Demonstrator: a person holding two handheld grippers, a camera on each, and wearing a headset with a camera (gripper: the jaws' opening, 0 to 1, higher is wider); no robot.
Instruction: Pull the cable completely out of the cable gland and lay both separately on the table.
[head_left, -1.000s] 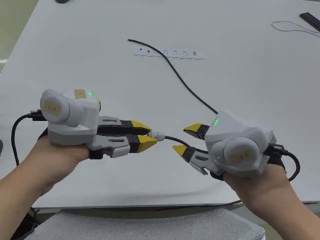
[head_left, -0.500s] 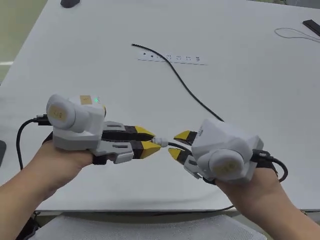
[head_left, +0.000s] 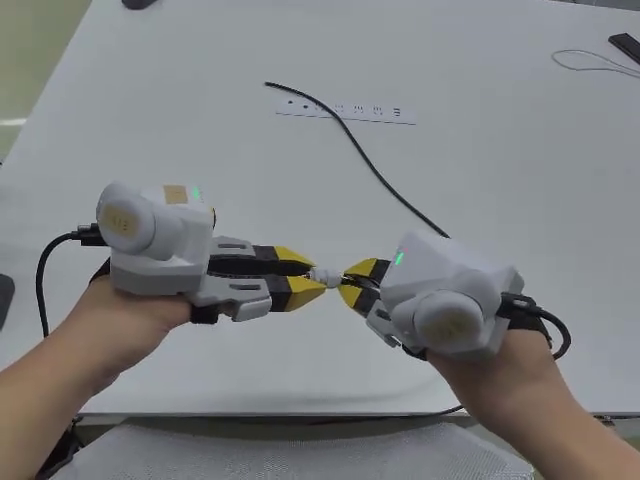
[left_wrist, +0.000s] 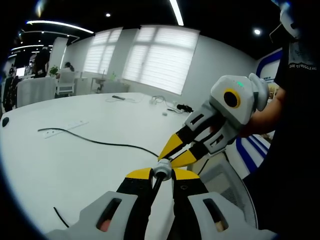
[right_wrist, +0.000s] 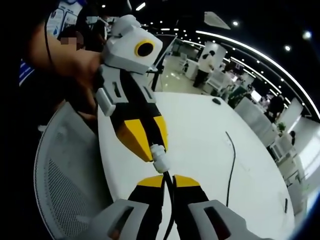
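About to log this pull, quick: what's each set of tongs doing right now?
Left tongs: closed on the cable gland.
Right tongs: closed on the cable, right beside the gland.

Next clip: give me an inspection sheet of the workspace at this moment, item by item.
Surface: white table, matte.
Job's things: cable gland held above the table's near edge; black cable runs from it across the table, not yet pulled out.
Clutter: white power strip crossed by the cable; dark object far right.
Grippers: left tongs shut on the cable gland; right tongs shut on the cable just behind it.
Cables: thin white wire far right; black leads trail from the grippers.
Surroundings: mesh chair below the table edge; windows with blinds.
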